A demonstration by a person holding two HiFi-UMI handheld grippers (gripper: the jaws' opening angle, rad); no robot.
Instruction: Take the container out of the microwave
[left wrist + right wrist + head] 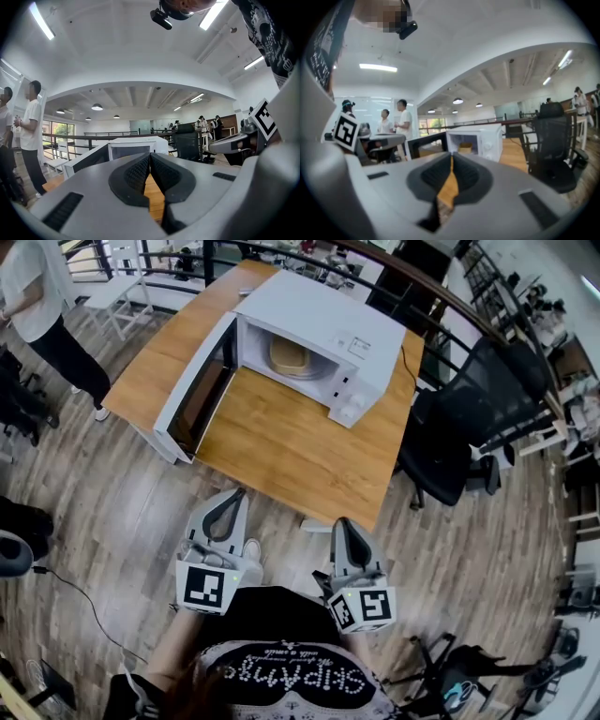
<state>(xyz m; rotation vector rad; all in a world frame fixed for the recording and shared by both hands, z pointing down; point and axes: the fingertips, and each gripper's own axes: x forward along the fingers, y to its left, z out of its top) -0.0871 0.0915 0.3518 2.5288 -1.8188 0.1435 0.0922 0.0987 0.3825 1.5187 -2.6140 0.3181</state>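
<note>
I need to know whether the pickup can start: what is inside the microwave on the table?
With the door open, a tan container sits in the cavity of the microwave. The microwave's top hides the rear of the cavity, and whatever the container holds cannot be seen.

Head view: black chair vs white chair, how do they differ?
Colour: the black chair is dark all over; the white chair is pale. Build: the black chair is a bulky padded office type; the white chair is a thin, straight-legged frame. Place: the black chair stands by the table's right edge; the white chair stands off its far left corner. Both are unoccupied.
</note>
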